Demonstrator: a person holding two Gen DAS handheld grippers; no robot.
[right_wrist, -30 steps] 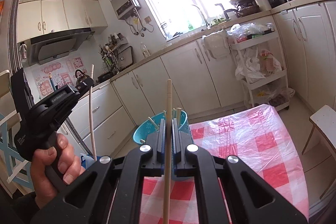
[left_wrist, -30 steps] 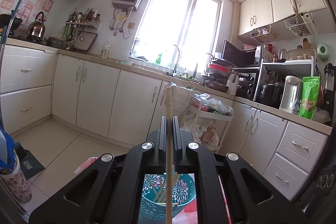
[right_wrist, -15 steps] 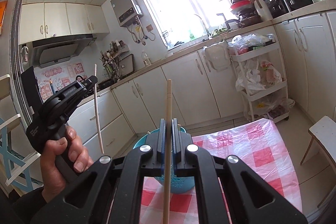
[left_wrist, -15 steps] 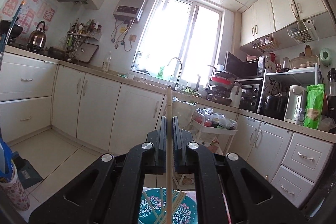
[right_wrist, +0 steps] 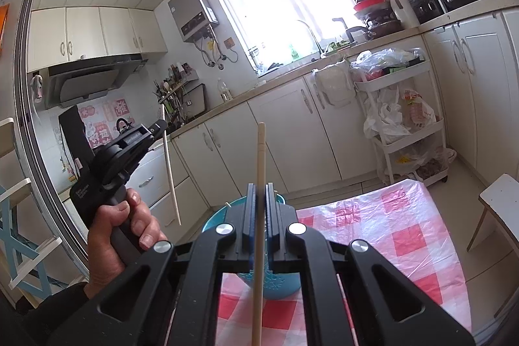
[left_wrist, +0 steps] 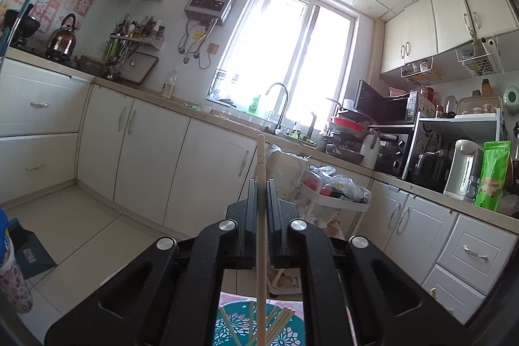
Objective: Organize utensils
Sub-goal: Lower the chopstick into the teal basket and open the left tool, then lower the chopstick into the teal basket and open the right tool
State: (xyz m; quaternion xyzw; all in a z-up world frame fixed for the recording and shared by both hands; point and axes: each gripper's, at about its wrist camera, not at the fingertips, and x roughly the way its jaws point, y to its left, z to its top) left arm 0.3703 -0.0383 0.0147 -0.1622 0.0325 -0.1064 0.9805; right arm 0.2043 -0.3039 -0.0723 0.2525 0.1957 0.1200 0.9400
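Observation:
My left gripper (left_wrist: 261, 184) is shut on a pale wooden chopstick (left_wrist: 261, 216) that stands upright between its jaws. Below it, a teal patterned basket (left_wrist: 233, 328) holds several chopsticks. My right gripper (right_wrist: 260, 188) is shut on another upright chopstick (right_wrist: 259, 200), with the teal basket (right_wrist: 214, 216) just behind and under its jaws. In the right wrist view the left gripper (right_wrist: 160, 127) is held high at the left, its chopstick (right_wrist: 171, 180) hanging down beside the basket.
The basket stands on a table with a pink and white checked cloth (right_wrist: 389, 232). A white chair (right_wrist: 499, 196) is at the right. White kitchen cabinets (left_wrist: 146, 158) and a white trolley (right_wrist: 405, 125) with bags stand behind.
Both grippers have risen with their chopsticks still held. The basket has slid lower in both views. The left gripper's chopstick has lifted clear above the basket's side.

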